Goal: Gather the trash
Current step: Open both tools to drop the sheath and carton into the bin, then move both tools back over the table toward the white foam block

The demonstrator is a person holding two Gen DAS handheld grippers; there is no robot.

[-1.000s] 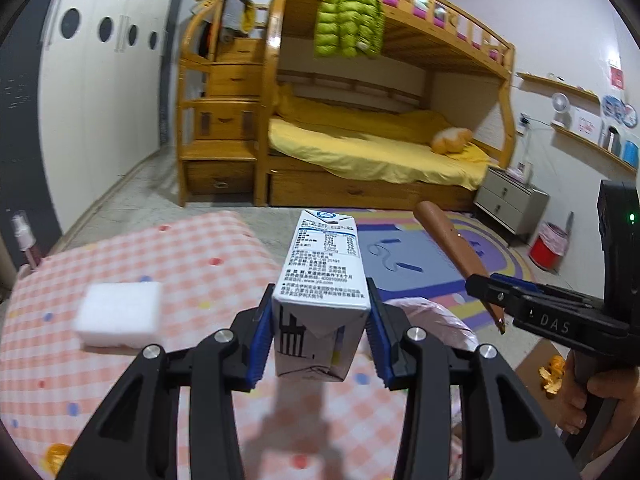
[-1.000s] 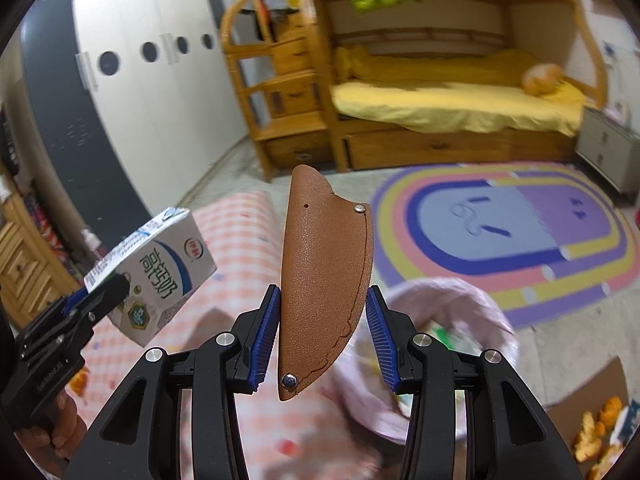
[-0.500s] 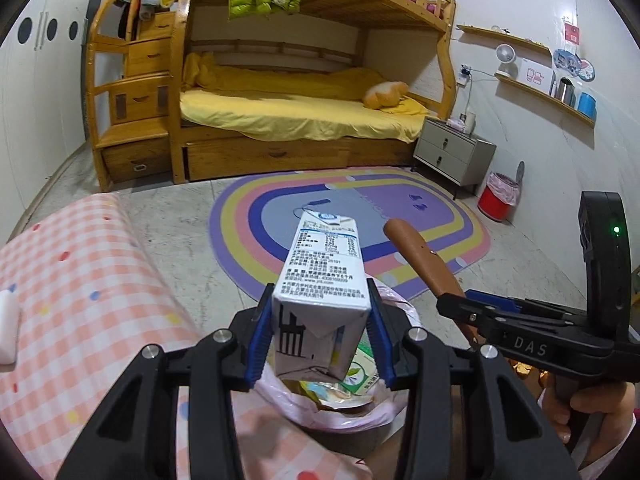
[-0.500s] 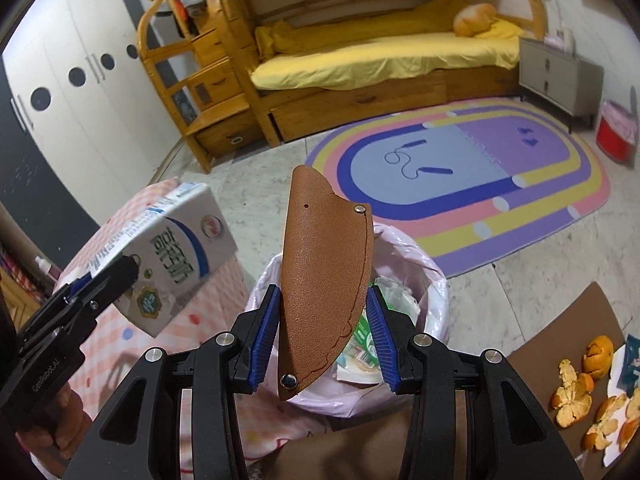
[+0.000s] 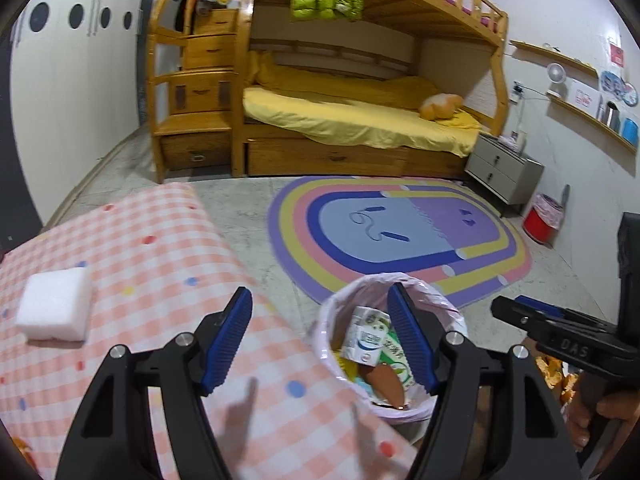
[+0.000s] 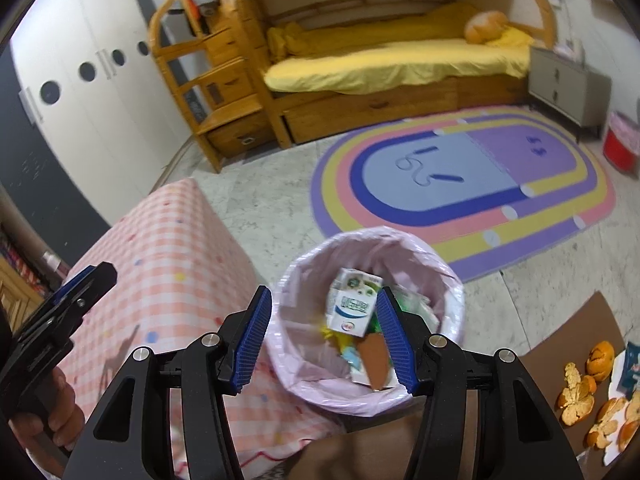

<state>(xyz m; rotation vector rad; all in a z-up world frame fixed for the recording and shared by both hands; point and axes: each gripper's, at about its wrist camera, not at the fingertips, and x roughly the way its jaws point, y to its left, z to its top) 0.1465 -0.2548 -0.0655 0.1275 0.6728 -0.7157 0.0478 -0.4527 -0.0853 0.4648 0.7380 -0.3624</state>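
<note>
Both tongs stand released, empty — left gripper, right gripper. Milk carton and brown sheath lie inside the pink-lined bin — sheath apparently atop other wrappers.

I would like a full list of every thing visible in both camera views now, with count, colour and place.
milk carton: 1, white and blue, inside the bin
leather sheath: 1, brown, inside the bin below the carton
trash bin: 1, pink liner, on the floor beside the table
sponge: 1, white, on the table
table: 1, pink checked cloth, left
orange peels: several, orange, lower right
rug: 1, rainbow oval, on the floor
bunk bed: 1, wooden, yellow bedding, far wall
red bin: 1, by the nightstand
left gripper: open, empty
right gripper: open, empty
</note>
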